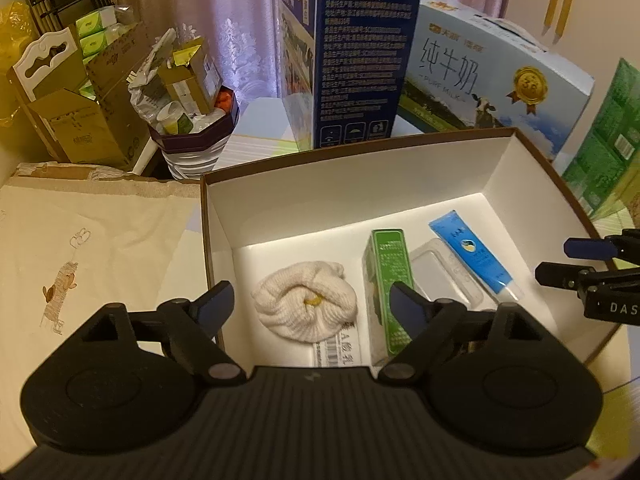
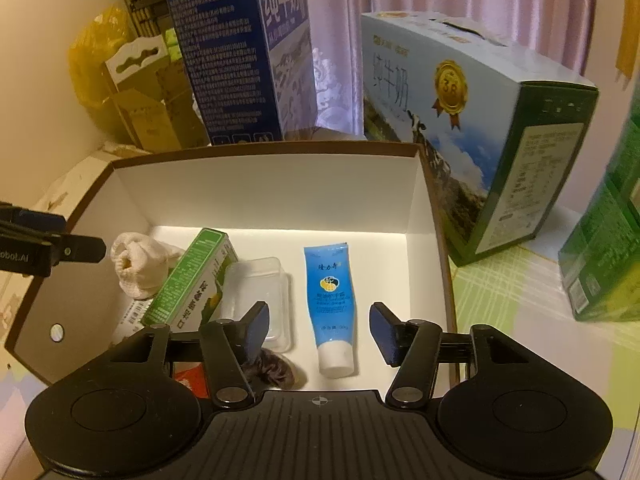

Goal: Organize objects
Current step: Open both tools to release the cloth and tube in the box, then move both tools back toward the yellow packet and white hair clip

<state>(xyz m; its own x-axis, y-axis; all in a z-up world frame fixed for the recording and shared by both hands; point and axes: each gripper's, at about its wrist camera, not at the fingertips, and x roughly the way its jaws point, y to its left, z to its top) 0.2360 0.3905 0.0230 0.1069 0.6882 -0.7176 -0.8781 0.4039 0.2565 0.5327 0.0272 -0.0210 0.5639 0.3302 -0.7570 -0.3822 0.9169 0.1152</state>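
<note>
Both tongs spread, empty: left gripper (image 1: 312, 306) straddles the rolled white knit sock (image 1: 306, 306), right gripper (image 2: 320, 330) straddles the blue squeeze tube (image 2: 330, 308), both lying flat in the open brown-edged white cardboard box (image 2: 264, 184). Between them, green carton (image 2: 188, 280) and clear plastic case (image 2: 258, 292) crowd each inner finger; dark scrunchie (image 2: 276, 370) sits under the right's.

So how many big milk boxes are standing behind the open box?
2. The dark blue milk carton stands upright behind the open box's back left; the light blue milk carton sits behind its back right corner. Others may be hidden.
</note>
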